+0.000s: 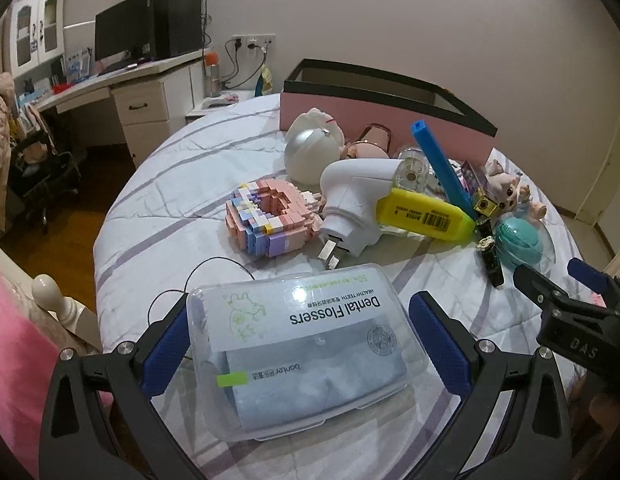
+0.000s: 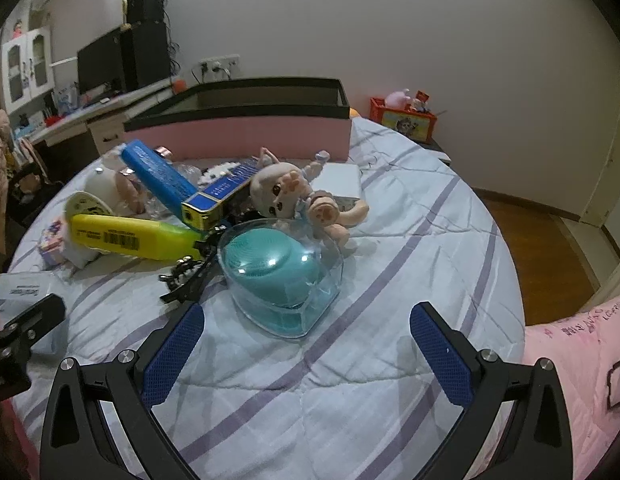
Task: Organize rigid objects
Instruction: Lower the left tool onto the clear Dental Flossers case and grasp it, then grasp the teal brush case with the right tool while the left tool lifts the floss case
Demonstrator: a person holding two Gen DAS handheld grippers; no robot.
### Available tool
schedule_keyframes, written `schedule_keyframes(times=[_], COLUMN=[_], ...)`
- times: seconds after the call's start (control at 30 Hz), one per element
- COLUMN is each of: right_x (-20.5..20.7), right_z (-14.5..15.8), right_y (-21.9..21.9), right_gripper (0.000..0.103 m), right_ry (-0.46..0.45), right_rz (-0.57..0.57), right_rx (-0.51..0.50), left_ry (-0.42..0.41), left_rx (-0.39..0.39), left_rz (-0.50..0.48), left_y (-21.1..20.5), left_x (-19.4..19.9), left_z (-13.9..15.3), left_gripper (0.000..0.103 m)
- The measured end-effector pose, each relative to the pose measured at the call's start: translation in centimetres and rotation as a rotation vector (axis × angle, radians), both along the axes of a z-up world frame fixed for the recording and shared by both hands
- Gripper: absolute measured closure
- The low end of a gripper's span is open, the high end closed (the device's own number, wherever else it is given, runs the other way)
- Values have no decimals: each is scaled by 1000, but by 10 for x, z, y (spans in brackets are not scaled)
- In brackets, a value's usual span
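A clear Dental Flossers box (image 1: 302, 344) lies on the striped bedspread (image 1: 170, 208) between the fingers of my left gripper (image 1: 301, 304), which is open around it. Beyond it sit a pink brick build (image 1: 270, 212), a white plug device (image 1: 350, 200), a yellow highlighter (image 1: 426, 212) and a blue stick (image 1: 442, 164). My right gripper (image 2: 307, 311) is open, with nothing between its fingers. A teal brush in a clear case (image 2: 278, 276) lies just beyond its tips. A doll (image 2: 286, 192) and a black hair clip (image 2: 186, 276) lie next to the case.
A pink storage box with a black rim (image 2: 246, 132) stands open at the back of the bed. A white flat box (image 2: 342, 180) lies near it. A desk with a monitor (image 1: 122, 32) is at far left, and a white bedpost (image 1: 50, 292) near left. Pink fabric (image 2: 582, 360) lies at right.
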State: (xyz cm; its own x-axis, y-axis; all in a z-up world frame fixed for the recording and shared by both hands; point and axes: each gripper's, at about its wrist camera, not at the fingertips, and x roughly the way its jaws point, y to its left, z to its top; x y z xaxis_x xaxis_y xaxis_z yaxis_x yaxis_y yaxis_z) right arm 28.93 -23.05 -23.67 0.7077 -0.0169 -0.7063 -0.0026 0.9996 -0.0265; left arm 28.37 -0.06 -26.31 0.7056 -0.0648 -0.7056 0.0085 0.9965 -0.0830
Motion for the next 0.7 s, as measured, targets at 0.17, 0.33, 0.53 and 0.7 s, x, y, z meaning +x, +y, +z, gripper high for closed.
schedule_keyframes(times=[0.17,0.33,0.53,0.7], right_x=[13,25,20,5], right_z=[2,-2,-2,-2], right_y=[3,4,-1,3], right_gripper=[5,36,37,36], right_ry=[11,47,44,61], right_rz=[26,75,101,90], right_rx=[-11,14,46,55], left_ry=[-25,-7,-15,-20], left_rx=[-28,-107,-126,-130], left_rz=[-84,-115,-129,-99], left_y=[6,19,24,30], left_x=[7,18,9,-3], left_z=[0,-4,4,9], left_gripper=[0,0,0,0])
